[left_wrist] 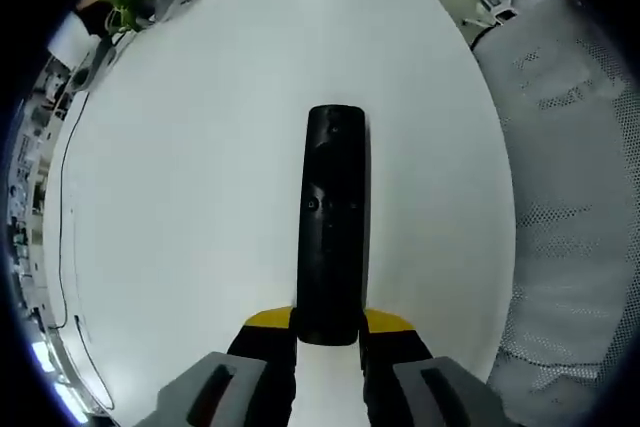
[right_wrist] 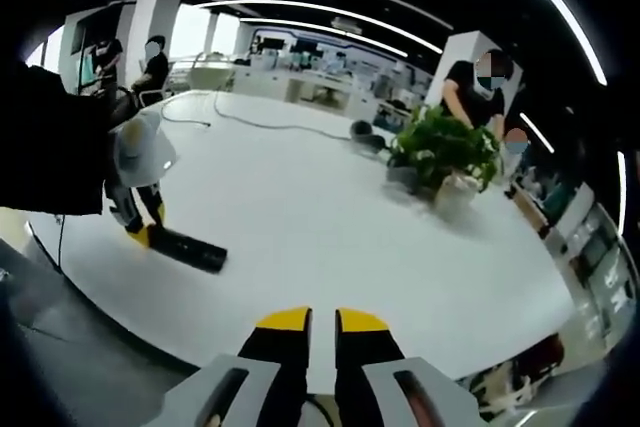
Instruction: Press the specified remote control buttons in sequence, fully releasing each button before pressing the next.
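A long black remote control [left_wrist: 333, 217] lies flat on the white table [left_wrist: 200, 197], pointing away from me. Its near end sits between the yellow-tipped jaws of my left gripper [left_wrist: 328, 325], which is shut on it. In the right gripper view the same remote [right_wrist: 192, 249] lies near the table's left edge, with the left gripper [right_wrist: 148, 235] clamped on its end and held from the left by a person in a dark sleeve. My right gripper [right_wrist: 321, 325] hovers above the table's near edge, well apart from the remote. Its jaws stand almost together with nothing between them.
A potted green plant [right_wrist: 442, 152] stands on the far right of the table [right_wrist: 330, 217], with a dark cable [right_wrist: 260, 125] and a small dark object behind it. People stand beyond the table. A mesh chair back [left_wrist: 570, 197] sits past the table's right edge.
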### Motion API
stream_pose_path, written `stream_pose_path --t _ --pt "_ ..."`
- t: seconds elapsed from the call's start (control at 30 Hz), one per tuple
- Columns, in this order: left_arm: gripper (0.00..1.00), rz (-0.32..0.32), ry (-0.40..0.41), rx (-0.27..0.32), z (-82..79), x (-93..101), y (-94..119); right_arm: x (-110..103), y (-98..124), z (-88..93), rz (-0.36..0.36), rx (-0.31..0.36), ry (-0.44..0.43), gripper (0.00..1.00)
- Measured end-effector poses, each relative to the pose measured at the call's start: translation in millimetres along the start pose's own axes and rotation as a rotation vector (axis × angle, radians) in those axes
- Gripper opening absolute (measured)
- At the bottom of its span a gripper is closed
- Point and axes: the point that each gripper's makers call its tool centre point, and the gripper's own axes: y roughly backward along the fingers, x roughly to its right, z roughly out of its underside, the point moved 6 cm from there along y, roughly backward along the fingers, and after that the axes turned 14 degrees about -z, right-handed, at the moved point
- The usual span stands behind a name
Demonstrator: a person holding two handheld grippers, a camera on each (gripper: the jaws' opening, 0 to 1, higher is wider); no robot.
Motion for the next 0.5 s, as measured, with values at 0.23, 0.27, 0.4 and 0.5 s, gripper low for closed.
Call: stream_pose_path --t 0.23,0.27,0.4,0.5 --pt "0.23 -0.001 0.024 0.036 4.6 22.8 7 -2 0 0.3 -0.005 -0.008 0.01 0.01" --pt "0.23 -0.001 0.038 0.046 5.3 26.4 8 -2 1 -0.1 -0.007 -0.005 0.013 0.0" --pt "0.23 0.0 0.07 0.071 7.2 40.3 12 -4 0 0.0 -0.014 -0.011 0.015 0.0" --pt "0.23 -0.005 0.074 0.086 7.6 52.1 15 -4 0 0.1 -0.017 -0.015 0.018 0.0"
